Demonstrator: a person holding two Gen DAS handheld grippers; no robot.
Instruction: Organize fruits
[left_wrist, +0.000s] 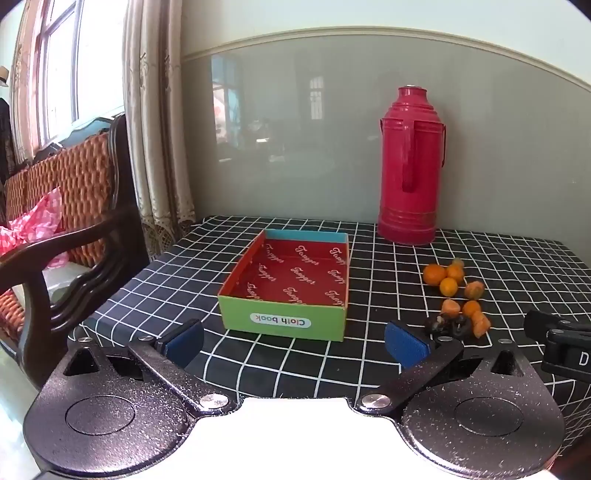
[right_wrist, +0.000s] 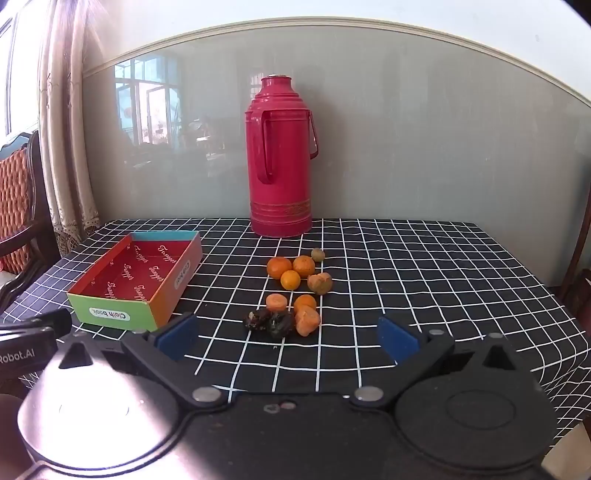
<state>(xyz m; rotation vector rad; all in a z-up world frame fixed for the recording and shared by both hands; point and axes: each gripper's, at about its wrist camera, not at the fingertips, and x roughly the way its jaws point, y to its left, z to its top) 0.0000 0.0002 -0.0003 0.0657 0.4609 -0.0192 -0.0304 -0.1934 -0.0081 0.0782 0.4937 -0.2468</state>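
At far left stands a wooden armchair (left_wrist: 74, 236) with woven orange upholstery, beside a curtain (left_wrist: 155, 110). On the table's black, white-gridded tablecloth (right_wrist: 424, 266) lies an open cardboard box (left_wrist: 286, 284), red-lined and empty, its green end printed "Cloth book". The left gripper (left_wrist: 295, 341) hangs before it, jaws spread wide with nothing between them. Right of the box, apart from it, lies the cluster of fruits (right_wrist: 295, 291): small oranges (right_wrist: 279, 267), husked pieces, and two dark, shrivelled items (right_wrist: 269, 320), possibly dried fruit. Behind the cluster stands a red thermos flask (right_wrist: 280, 158) against the wall. The right gripper (right_wrist: 288, 338) hovers just short of the fruits, jaws fully apart, holding nothing.
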